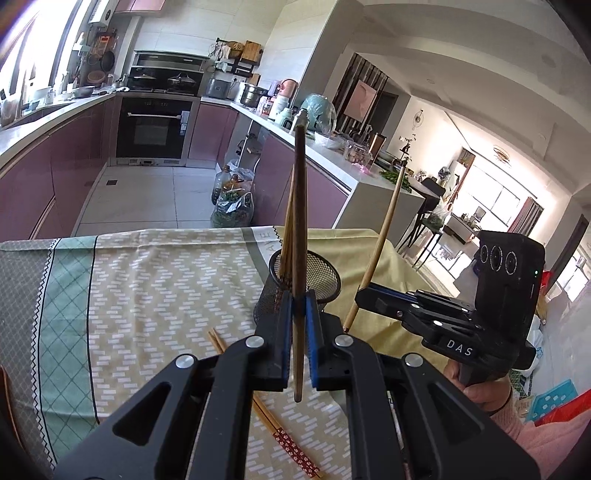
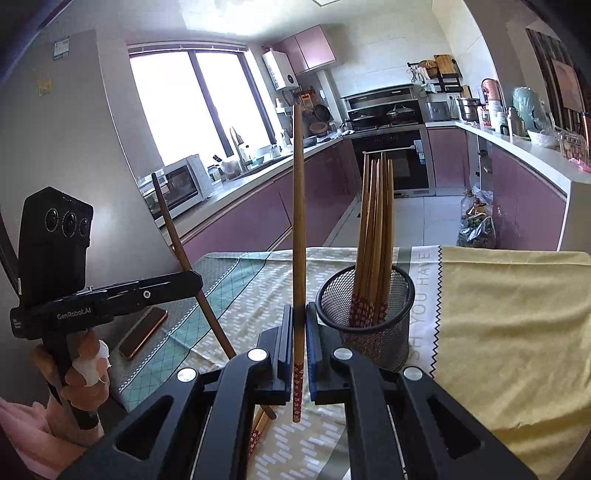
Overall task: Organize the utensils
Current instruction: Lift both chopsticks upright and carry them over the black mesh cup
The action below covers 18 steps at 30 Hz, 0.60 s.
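Kitchen, U-shaped: mauve base cabinets (image 2: pixel 258 218), pale countertop (image 1: pixel 55 114), built-in black oven (image 1: pixel 153 129) under a hob with lidded pots (image 1: pixel 162 78). White tiled walls (image 1: pixel 207 26), light tiled floor (image 1: pixel 147 192). Large bright window (image 2: pixel 195 99); white microwave (image 2: pixel 181 184) beside it. Open living area (image 1: pixel 480 184) beyond, sunlit.

Dark brown wooden chopstick (image 1: pixel 300 236) upright between the left gripper's (image 1: pixel 299 314) blue pads, lighter red-patterned wooden chopstick (image 2: pixel 298 258) upright in the right gripper (image 2: pixel 299 332), black wire-mesh cylindrical holder (image 2: pixel 365 317) of bundled chopsticks (image 2: pixel 376 236) just beyond, loose red-patterned pair (image 1: pixel 280 424) on the cloth beneath.
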Tool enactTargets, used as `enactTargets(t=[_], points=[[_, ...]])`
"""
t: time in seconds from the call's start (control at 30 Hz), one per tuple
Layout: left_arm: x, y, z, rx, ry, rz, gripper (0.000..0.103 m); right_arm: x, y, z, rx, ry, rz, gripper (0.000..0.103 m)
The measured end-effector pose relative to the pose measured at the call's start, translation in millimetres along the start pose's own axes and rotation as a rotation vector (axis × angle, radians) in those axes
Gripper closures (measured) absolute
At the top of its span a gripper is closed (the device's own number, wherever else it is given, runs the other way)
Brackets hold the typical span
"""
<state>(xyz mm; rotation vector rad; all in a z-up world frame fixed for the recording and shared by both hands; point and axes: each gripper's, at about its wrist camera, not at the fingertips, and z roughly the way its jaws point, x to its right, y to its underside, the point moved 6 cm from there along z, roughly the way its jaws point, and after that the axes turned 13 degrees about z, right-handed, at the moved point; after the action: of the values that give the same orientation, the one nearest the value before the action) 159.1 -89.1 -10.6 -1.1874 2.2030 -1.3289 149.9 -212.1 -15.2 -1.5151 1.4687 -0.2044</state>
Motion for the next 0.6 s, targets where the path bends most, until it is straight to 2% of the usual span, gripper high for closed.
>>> enactTargets(t=[0.6], points=[[17, -89, 1, 0.141, -0.03, 0.097, 0.095, 1, -58, -21, 0.13, 0.034, -0.053, 0.097]])
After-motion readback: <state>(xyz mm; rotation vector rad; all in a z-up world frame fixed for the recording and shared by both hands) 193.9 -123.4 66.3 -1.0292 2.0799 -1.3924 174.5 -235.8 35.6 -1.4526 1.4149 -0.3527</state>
